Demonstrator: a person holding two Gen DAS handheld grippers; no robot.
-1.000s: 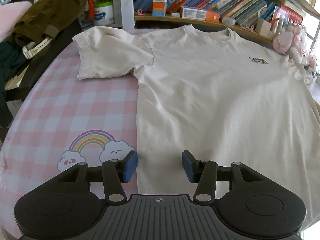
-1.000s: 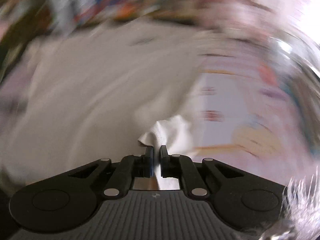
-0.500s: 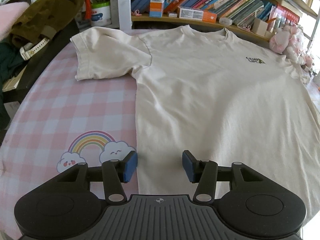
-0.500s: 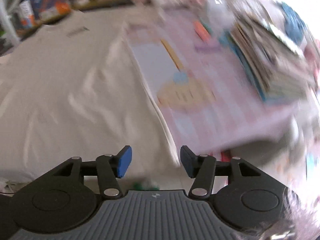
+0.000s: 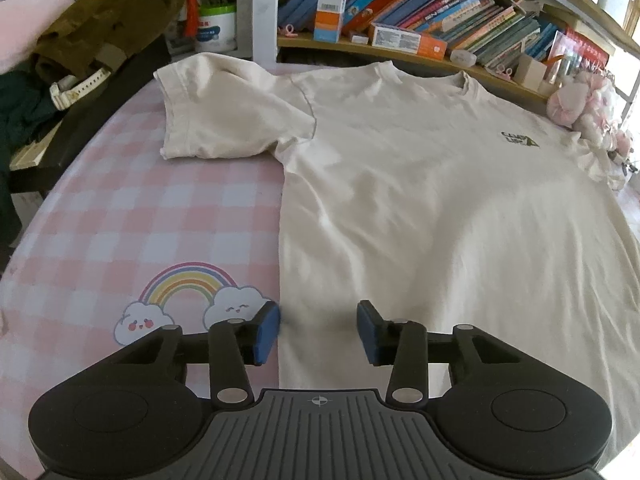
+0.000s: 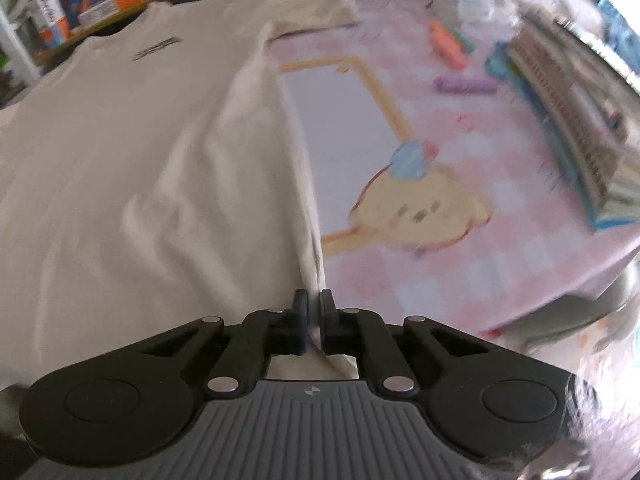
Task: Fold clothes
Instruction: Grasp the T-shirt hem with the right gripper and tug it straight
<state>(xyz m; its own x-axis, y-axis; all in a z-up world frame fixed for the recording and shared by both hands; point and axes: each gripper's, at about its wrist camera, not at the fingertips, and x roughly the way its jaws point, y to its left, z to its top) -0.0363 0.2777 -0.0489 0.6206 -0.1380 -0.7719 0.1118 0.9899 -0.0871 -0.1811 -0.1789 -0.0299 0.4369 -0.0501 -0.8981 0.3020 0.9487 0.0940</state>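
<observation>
Changed since half a second ago: right gripper (image 6: 314, 316), then spread apart, is now clenched on the hem corner of the T-shirt (image 5: 420, 200) at its right side edge; left gripper (image 5: 318, 328) unchanged, fingers (image 5: 266, 330) released and straddling the shirt's left hem edge. T-shirt: cream, lying flat and face up on the pink checked tabletop (image 5: 132, 216), left sleeve (image 5: 216, 116) spread out. Progress, as judged: no fold yet made; one corner secured, left corner ungrasped, all folding remains.
</observation>
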